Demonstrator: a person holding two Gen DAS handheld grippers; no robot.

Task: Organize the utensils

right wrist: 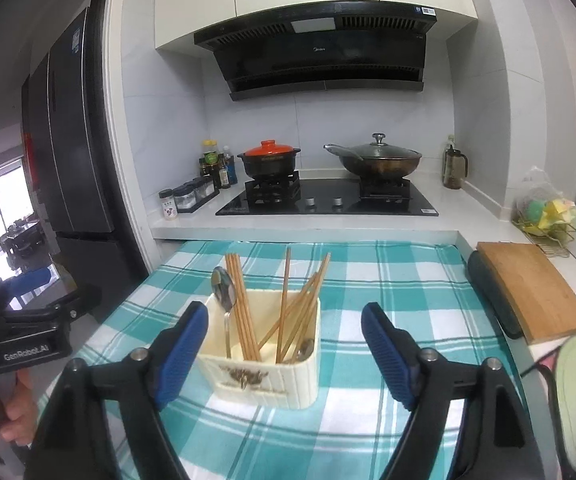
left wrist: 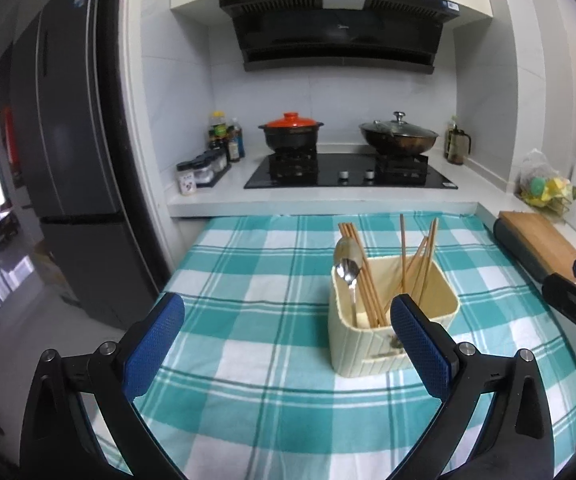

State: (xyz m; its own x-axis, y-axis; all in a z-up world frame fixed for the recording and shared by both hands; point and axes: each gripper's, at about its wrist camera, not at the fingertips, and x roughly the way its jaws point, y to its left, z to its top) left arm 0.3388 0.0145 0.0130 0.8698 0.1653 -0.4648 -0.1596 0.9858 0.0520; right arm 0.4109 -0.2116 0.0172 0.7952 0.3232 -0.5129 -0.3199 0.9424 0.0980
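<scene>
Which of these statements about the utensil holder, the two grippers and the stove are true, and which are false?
1. The utensil holder stands on the checked cloth. True.
2. The right gripper holds a spoon. False: its jaws are open and empty.
3. Chopsticks and a spoon stand in the holder. True.
4. The pot has a blue lid. False: the lid is orange-red.
5. The left gripper is open. True.

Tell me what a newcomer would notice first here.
The cream holder on the teal checked cloth, with chopsticks and a spoon standing in it. Behind it, the orange-lidded pot and wok sit on the stove. Both tongs, left and right, are open, holding nothing.
</scene>
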